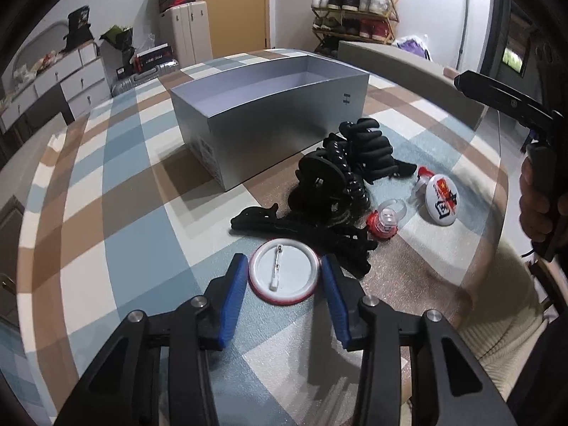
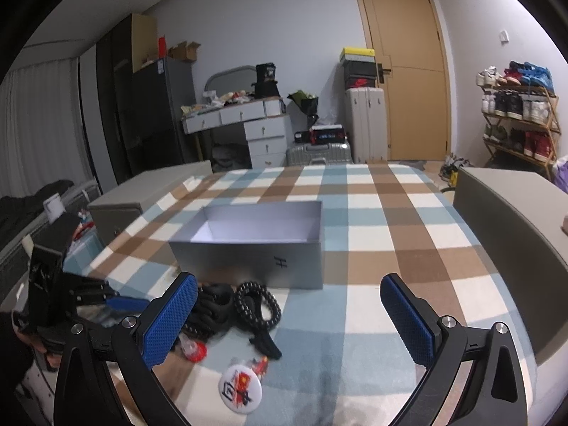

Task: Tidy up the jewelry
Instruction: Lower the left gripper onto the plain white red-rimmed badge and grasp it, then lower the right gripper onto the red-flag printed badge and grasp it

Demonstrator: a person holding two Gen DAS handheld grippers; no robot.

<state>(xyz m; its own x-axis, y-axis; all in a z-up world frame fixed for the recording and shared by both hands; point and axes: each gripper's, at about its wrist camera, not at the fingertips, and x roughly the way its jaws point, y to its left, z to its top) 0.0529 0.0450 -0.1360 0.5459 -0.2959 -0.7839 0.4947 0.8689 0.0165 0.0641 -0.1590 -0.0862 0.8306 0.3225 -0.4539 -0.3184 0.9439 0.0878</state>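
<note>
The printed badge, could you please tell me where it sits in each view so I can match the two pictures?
Left wrist: the printed badge lies right of centre, past the black hair clips.
Right wrist: it lies at bottom centre, nearer than the clips.
Shared landmark: the grey box, behind the clips in both.

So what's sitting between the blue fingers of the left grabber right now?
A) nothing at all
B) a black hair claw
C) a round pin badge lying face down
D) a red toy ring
C: in the left wrist view the left gripper has its fingers on either side of a round badge lying on the checked cloth, its white back and metal pin facing up.
</note>
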